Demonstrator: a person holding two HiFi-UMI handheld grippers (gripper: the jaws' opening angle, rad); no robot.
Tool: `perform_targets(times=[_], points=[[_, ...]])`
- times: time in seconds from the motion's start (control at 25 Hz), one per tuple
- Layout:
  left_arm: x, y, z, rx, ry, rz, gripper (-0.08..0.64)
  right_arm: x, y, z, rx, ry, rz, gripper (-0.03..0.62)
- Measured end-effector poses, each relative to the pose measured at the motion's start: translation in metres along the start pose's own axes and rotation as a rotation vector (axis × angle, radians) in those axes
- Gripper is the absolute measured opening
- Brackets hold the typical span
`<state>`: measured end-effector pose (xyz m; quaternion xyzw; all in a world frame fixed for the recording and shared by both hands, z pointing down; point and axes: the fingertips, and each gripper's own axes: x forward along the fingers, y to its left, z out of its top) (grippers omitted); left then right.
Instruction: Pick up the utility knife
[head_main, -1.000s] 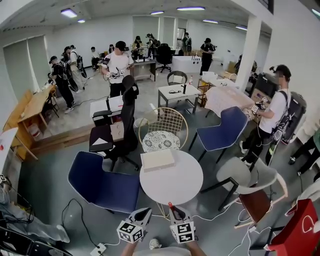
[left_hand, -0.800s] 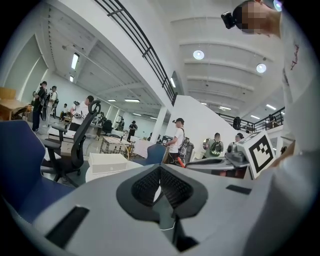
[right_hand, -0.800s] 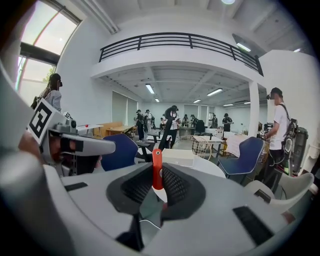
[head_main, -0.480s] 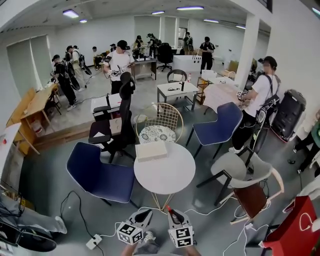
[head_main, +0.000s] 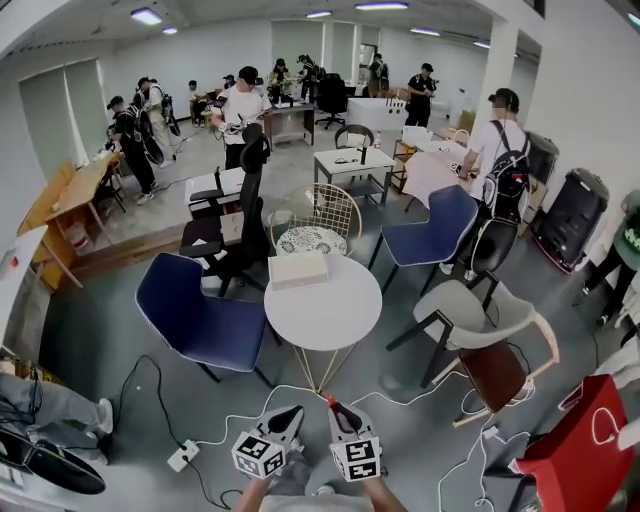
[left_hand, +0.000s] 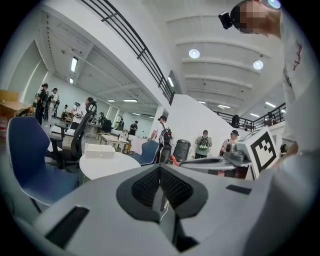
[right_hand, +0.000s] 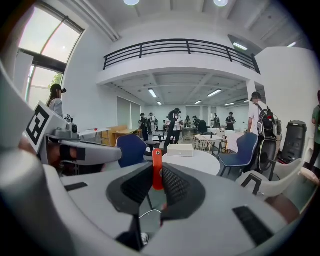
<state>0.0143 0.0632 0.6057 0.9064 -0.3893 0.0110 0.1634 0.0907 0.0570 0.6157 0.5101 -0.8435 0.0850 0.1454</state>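
Holding slim orange utility knife (right_hand: 157, 167), right gripper (right_hand: 157, 176)

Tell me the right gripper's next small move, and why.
Probably steady the right gripper without loosening: its jaws already clamp the orange utility knife, well clear of the round white table, so the pick-up looks done. The left gripper is shut and empty.

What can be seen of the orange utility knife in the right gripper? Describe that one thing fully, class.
The utility knife shows as a narrow orange strip, plastic by its look, with a small round hole near its upper end. It stands upright, clamped between the dark ribbed pads of the right gripper, its end poking out beyond them. No blade shows. Nothing else touches it.
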Motion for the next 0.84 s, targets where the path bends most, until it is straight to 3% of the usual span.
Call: perform_targets(times=[0.84], points=[[-0.029, -0.046, -0.029, -0.021, -0.003, -0.021, 0.012, -0.055, 0.024, -0.03, -0.014, 0.013, 0.007, 0.064]])
